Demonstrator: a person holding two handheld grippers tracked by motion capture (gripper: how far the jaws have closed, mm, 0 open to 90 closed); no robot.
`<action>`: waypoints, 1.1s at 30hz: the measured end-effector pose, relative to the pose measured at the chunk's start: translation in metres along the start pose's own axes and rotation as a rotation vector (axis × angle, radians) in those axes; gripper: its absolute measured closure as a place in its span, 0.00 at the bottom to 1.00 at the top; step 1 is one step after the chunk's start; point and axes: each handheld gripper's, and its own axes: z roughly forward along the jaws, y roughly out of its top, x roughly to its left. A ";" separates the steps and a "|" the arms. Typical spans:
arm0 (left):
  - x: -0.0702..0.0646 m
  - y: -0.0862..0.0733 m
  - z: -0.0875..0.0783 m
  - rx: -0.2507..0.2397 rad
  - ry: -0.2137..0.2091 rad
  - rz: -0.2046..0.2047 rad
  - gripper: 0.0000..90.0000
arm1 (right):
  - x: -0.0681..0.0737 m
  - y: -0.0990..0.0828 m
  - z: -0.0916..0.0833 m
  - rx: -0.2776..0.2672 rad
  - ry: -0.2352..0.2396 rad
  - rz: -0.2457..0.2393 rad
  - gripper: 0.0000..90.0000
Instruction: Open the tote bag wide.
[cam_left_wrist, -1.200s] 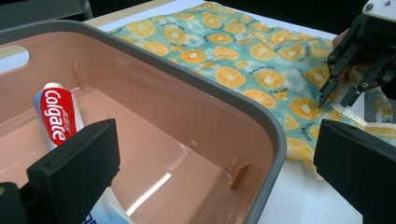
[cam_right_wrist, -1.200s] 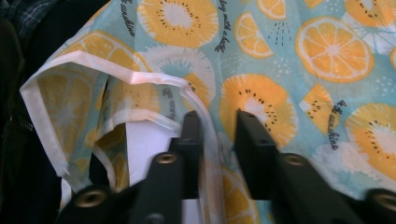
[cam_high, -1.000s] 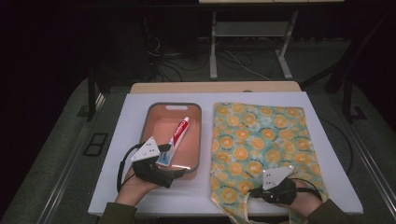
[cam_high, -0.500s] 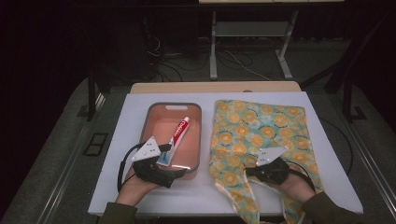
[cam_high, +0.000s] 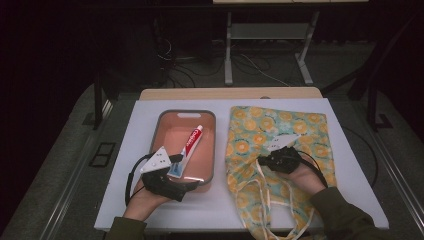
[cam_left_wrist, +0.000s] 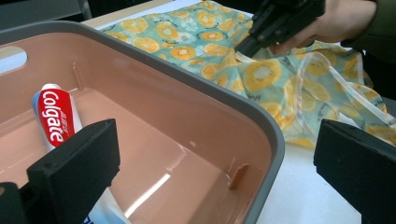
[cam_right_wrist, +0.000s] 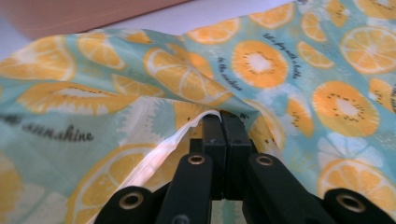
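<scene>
A pink tray with a grey rim (cam_high: 182, 113) holds a red and white Colgate toothpaste tube (cam_high: 191, 142). My left gripper (cam_high: 182, 172) rests at the tray's near end. Its jaws stand wide open (cam_left_wrist: 212, 172) on either side of the tray's rim (cam_left_wrist: 187, 79), with the tube (cam_left_wrist: 53, 114) beside the left jaw. To the right lies a cloth bag printed with orange slices (cam_high: 295, 125). My right gripper (cam_high: 265, 161) is shut on a fold of the bag's cream-edged fabric (cam_right_wrist: 222, 121) and holds it raised over the rest of the bag (cam_right_wrist: 289, 60).
The bag's cream straps (cam_high: 262, 200) trail toward the table's near edge. Everything sits on a white board (cam_high: 350, 165) with a wooden strip (cam_high: 230, 93) along its far side. Beyond it are a dark floor, cables and metal table legs (cam_high: 229, 50).
My right gripper has moved away from the near edge and slightly left, dragging the bag's near edge over itself. The left gripper, tray and tube have stayed put.
</scene>
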 end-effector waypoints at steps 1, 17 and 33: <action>0.000 0.000 0.000 -0.001 0.000 -0.003 0.00 | 0.002 -0.001 -0.002 0.000 0.009 -0.002 0.89; -0.001 0.000 0.001 0.004 -0.002 0.003 0.00 | 0.057 0.025 -0.026 -0.124 0.214 -0.079 0.39; -0.001 0.000 0.001 0.001 -0.003 0.003 0.00 | 0.097 0.031 0.054 0.090 0.228 -0.180 0.69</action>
